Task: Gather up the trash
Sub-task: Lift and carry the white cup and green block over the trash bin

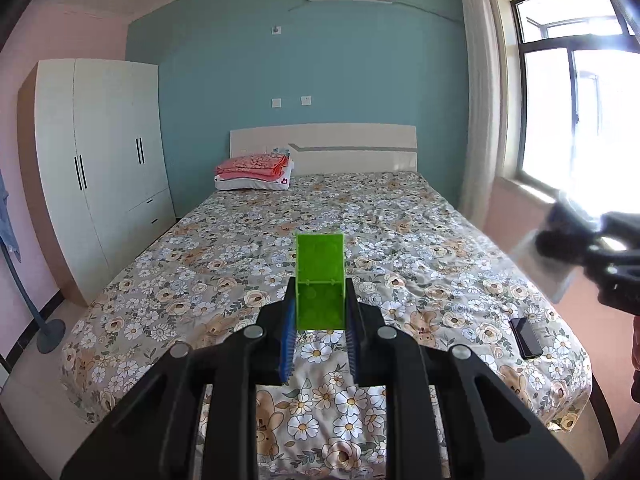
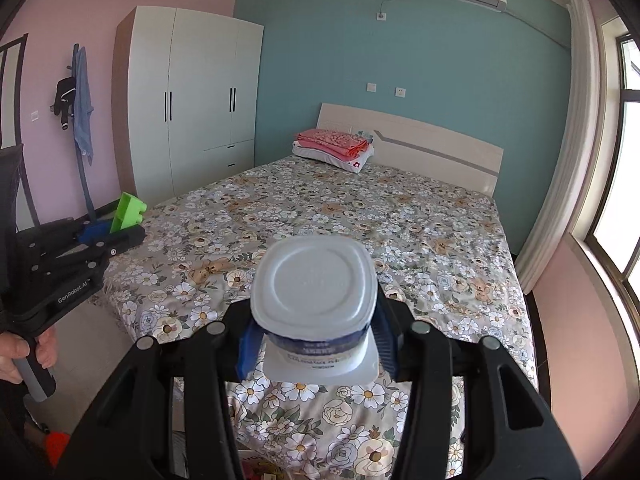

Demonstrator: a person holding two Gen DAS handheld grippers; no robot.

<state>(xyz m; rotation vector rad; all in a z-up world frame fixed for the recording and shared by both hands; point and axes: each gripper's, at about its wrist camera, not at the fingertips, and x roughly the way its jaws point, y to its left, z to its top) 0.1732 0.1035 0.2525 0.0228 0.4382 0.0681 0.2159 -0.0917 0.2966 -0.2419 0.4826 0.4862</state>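
My left gripper [image 1: 320,320] is shut on a bright green plastic box [image 1: 320,280], held upright above the foot of the bed. The same gripper [image 2: 120,226] and green box [image 2: 127,211] show at the left of the right wrist view, with a hand on the grip. My right gripper [image 2: 314,340] is shut on a white yogurt cup [image 2: 314,284] with a dark blue label, its bottom facing the camera. In the left wrist view the right gripper [image 1: 560,236] appears blurred at the right edge with the pale cup [image 1: 548,266].
A bed with a floral cover [image 1: 360,216] fills the middle. A black phone [image 1: 527,338] lies near its right edge. Folded pink bedding on a pillow [image 1: 254,172] sits by the headboard. A white wardrobe [image 1: 100,160] stands left, a coat stand [image 2: 82,120] beside it, a window [image 1: 568,112] right.
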